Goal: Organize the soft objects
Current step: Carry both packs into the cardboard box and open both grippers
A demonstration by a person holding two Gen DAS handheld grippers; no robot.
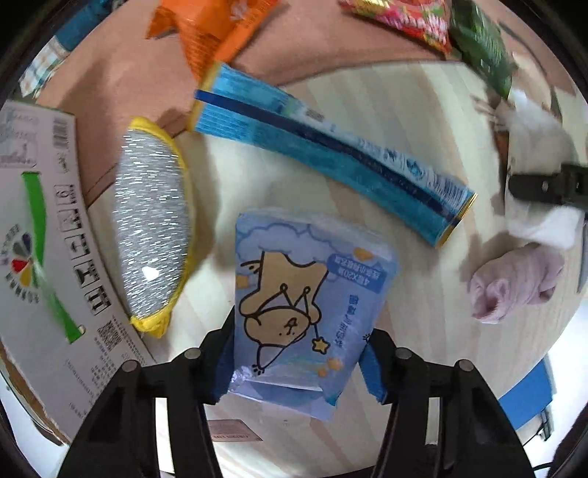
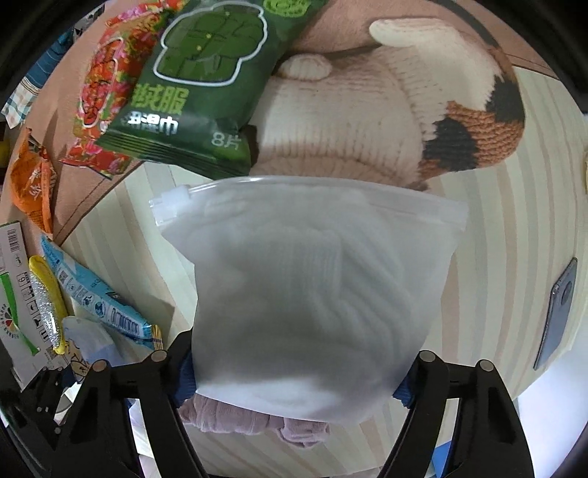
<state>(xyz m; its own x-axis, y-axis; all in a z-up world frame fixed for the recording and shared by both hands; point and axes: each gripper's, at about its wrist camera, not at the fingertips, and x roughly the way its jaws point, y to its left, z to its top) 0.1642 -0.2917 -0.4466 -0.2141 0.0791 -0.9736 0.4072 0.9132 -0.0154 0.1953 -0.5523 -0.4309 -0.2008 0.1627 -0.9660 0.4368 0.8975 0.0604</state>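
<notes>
— How many soft things are on the table (image 2: 488, 235)?

— One blue tissue pack (image 1: 312, 305) with a cartoon bear, one frosted zip bag (image 2: 312, 294), one pink rolled cloth (image 1: 514, 283), one knitted piece (image 2: 367, 117) in cream, orange and black, and one silver scrubbing pad (image 1: 152, 217) with a yellow rim.

— And packets?

— One green wipes packet (image 2: 198, 84), one red flowered packet (image 2: 99, 99) and one orange packet (image 1: 213, 29), all on the brown mat (image 1: 121, 77) at the far edge. One long blue box (image 1: 330, 147) lies just beyond the tissue pack, and one white printed carton (image 1: 44, 228) sits at the left edge.

— Anything in the containers?

— The zip bag holds something white and folded; I cannot tell what.

— The tongs?

— The left gripper (image 1: 297, 367) is clamped on the tissue pack, blue pads against both sides. The right gripper (image 2: 294, 378) grasps the near end of the zip bag, which lies over the pink cloth.
</notes>
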